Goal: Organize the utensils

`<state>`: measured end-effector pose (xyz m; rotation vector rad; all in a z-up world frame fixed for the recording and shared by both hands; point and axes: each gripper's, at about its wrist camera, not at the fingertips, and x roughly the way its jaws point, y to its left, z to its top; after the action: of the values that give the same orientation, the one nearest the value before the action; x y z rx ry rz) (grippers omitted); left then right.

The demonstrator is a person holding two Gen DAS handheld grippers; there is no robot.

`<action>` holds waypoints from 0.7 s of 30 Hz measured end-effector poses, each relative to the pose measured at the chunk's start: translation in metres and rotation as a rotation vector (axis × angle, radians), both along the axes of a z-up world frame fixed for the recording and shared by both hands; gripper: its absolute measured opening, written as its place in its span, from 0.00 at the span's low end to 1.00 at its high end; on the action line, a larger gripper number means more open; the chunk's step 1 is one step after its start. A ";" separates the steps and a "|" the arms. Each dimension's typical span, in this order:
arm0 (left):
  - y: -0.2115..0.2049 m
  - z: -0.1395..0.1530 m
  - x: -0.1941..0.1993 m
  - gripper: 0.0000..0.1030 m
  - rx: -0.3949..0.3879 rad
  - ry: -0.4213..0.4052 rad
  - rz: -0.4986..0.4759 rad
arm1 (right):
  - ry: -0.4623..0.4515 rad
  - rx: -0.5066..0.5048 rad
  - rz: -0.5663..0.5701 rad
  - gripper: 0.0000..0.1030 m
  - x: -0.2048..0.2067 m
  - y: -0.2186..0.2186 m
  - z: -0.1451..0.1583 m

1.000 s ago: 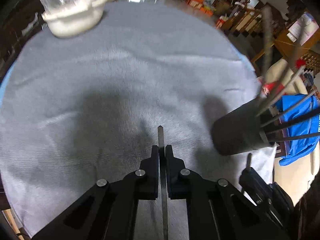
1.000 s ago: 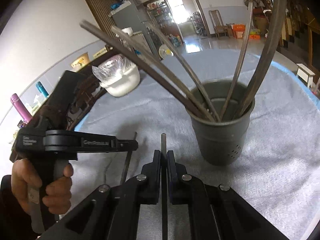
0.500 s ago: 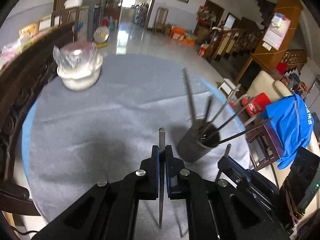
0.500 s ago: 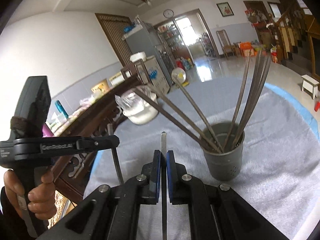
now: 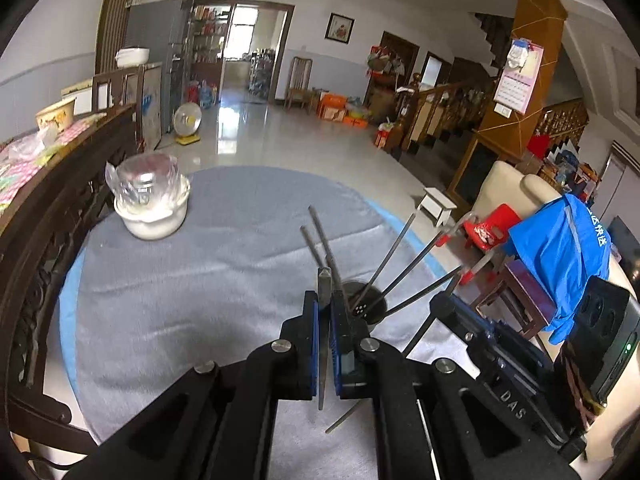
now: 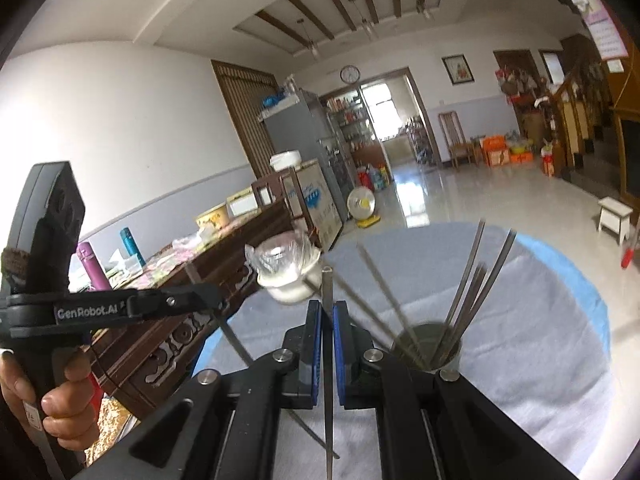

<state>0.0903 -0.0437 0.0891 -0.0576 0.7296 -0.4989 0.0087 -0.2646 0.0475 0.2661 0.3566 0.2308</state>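
My left gripper (image 5: 324, 304) is shut on a thin metal chopstick (image 5: 324, 278) that stands up between the pads and runs down past them. It hangs high over the grey-clothed round table (image 5: 200, 280). Just right of its tip a dark utensil holder (image 5: 368, 310) stands with several metal chopsticks fanned out of it. My right gripper (image 6: 327, 312) is shut on another metal chopstick (image 6: 327, 280), above and left of the same holder (image 6: 428, 344). In the right wrist view the left gripper (image 6: 216, 300) shows at the left, held by a hand (image 6: 60, 400).
A white bowl covered in clear plastic (image 5: 152, 216) sits at the table's far left edge. A dark carved wooden bench (image 5: 48, 208) borders the left side. To the right, off the table, stand a small white stool (image 5: 438, 202) and a chair with blue clothing (image 5: 560, 256).
Both grippers rose well above the table, each still holding its chopstick. Both views tilted up to take in the room, and the holder now looks smaller and lower.
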 end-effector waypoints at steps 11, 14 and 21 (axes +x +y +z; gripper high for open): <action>-0.013 0.044 -0.007 0.06 -0.042 -0.090 0.015 | -0.124 -0.050 -0.086 0.06 -0.007 -0.024 0.058; -0.017 0.056 -0.004 0.06 -0.057 -0.117 0.020 | -0.151 -0.056 -0.112 0.06 -0.004 -0.029 0.070; -0.032 0.070 0.005 0.06 -0.094 -0.162 0.032 | -0.231 -0.112 -0.192 0.06 0.006 -0.033 0.089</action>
<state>0.0951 -0.0759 0.1594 -0.1147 0.5465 -0.5012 0.0144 -0.2979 0.1363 0.1593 0.1129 0.0513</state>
